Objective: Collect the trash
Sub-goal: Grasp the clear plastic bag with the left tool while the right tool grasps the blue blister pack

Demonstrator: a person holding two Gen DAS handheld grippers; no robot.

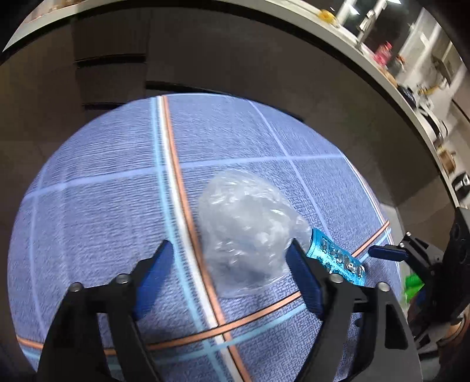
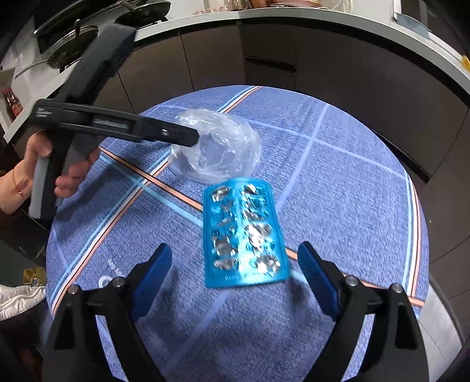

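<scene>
A crumpled clear plastic bag (image 1: 246,229) lies on a round table with a blue plaid cloth (image 1: 102,182). My left gripper (image 1: 230,255) is open, its fingers on either side of the bag's near part. A blue used blister pack (image 1: 337,258) lies just right of the bag. In the right wrist view the blister pack (image 2: 243,232) lies flat between and just ahead of my open right gripper (image 2: 235,258), and the bag (image 2: 217,147) is beyond it. The left gripper (image 2: 188,138) reaches the bag from the left. The right gripper's fingertip (image 1: 387,251) shows at the right edge.
Dark cabinet fronts (image 2: 264,58) under a white curved counter (image 2: 293,14) stand behind the table. Pans (image 2: 70,38) sit on a stove at the upper left. A white bag (image 2: 17,296) lies beside the table at lower left. Something green (image 1: 414,285) is at the right, off the table.
</scene>
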